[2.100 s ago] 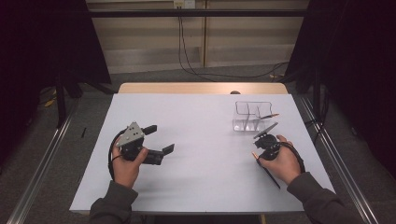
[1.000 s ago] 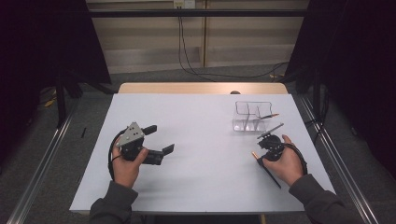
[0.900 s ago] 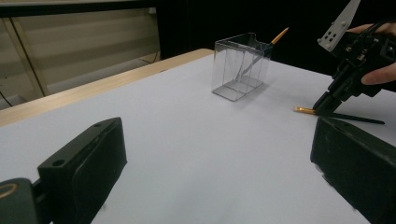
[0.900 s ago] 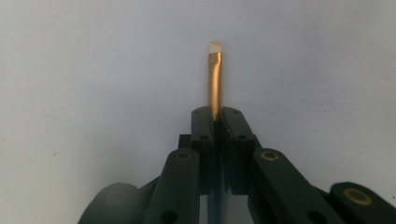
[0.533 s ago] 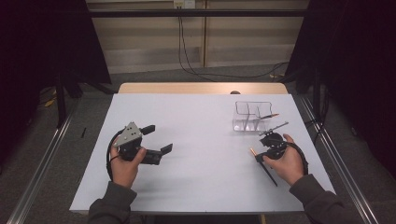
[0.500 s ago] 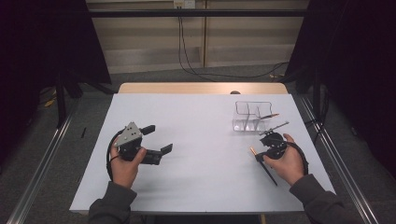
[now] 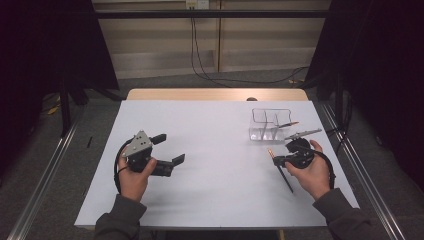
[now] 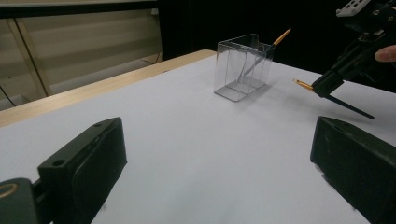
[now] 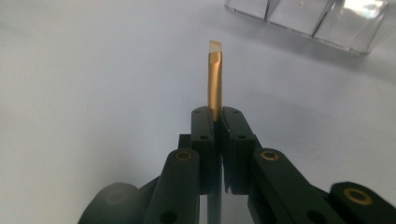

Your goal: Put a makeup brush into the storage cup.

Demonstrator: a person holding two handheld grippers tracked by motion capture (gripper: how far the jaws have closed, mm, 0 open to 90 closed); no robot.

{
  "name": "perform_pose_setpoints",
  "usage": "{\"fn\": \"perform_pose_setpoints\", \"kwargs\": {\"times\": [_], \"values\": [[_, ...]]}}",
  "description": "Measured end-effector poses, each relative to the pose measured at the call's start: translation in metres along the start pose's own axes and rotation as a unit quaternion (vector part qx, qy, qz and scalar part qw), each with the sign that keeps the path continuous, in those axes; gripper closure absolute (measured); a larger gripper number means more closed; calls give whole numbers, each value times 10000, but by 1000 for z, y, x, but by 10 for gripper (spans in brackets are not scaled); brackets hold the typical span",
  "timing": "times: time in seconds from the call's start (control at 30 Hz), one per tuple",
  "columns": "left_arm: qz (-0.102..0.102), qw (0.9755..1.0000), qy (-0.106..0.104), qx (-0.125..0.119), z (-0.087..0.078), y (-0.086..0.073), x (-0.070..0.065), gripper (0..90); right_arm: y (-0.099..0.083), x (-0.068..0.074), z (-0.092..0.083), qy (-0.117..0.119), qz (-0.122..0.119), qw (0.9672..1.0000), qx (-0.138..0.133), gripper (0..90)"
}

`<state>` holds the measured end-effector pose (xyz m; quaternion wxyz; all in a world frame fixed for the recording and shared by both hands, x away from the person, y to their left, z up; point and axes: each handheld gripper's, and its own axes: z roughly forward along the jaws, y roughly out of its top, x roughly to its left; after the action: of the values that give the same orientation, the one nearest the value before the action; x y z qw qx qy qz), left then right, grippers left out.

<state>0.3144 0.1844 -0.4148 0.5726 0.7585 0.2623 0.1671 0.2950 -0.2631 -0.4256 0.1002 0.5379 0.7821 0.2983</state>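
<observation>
My right gripper (image 9: 217, 114) is shut on a paintbrush (image 9: 215, 84) with a gold ferrule and a pale flat tip. In the high view the right gripper (image 7: 279, 159) holds the brush (image 7: 286, 181) just above the white table, with the black handle slanting back toward the person. A clear divided box (image 7: 270, 125) stands just beyond it, and another brush (image 7: 288, 123) leans inside. My left gripper (image 7: 170, 148) rests at the left of the table, open with nothing between its jaws. In the left gripper view (image 8: 219, 177) it faces the box (image 8: 243, 67) and the right gripper (image 8: 329, 83).
The white table sheet (image 7: 215, 150) lies bare between the two hands. A wooden table edge (image 7: 215, 94) runs along the far side. Metal rails (image 7: 40, 175) flank the table on the floor, and cables hang at the back wall.
The right hand has shifted slightly toward the clear box with the brush still gripped. The left hand has stayed in place.
</observation>
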Motion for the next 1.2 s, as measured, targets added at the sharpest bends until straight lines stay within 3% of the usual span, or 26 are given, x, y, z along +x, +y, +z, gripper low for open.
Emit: {"fn": "perform_pose_setpoints", "kwargs": {"times": [0.2, 0.27, 0.5, 0.57, 0.83, 1.07, 1.2], "values": [[-23, 10000, -16, -13, 0, 0, 0, 32, 0, 1, -8, 106, 70, 9987, -491, 852], [-25, 10000, -36, -24, 0, 0, 0, 32, 0, 1, -10, 128, -26, 9981, -607, 852], [-28, 10000, -24, -30, -1, 0, 0, 33, -1, -1, -18, 319, -7, 9934, -1103, 851], [-39, 10000, -30, -28, 0, 0, 0, 33, -2, -1, -20, 258, -22, 9924, -1201, 851], [-44, 10000, -52, -47, 1, -1, 0, 33, -6, -2, -27, 301, -96, 9813, -1900, 851], [-35, 10000, -46, -34, 0, -1, 1, 32, -6, -1, -35, 181, -92, 9741, -2251, 851], [-30, 10000, -4, 7, 0, -1, 1, 32, -6, -2, -38, 195, -12, 9679, -2508, 851]]}}
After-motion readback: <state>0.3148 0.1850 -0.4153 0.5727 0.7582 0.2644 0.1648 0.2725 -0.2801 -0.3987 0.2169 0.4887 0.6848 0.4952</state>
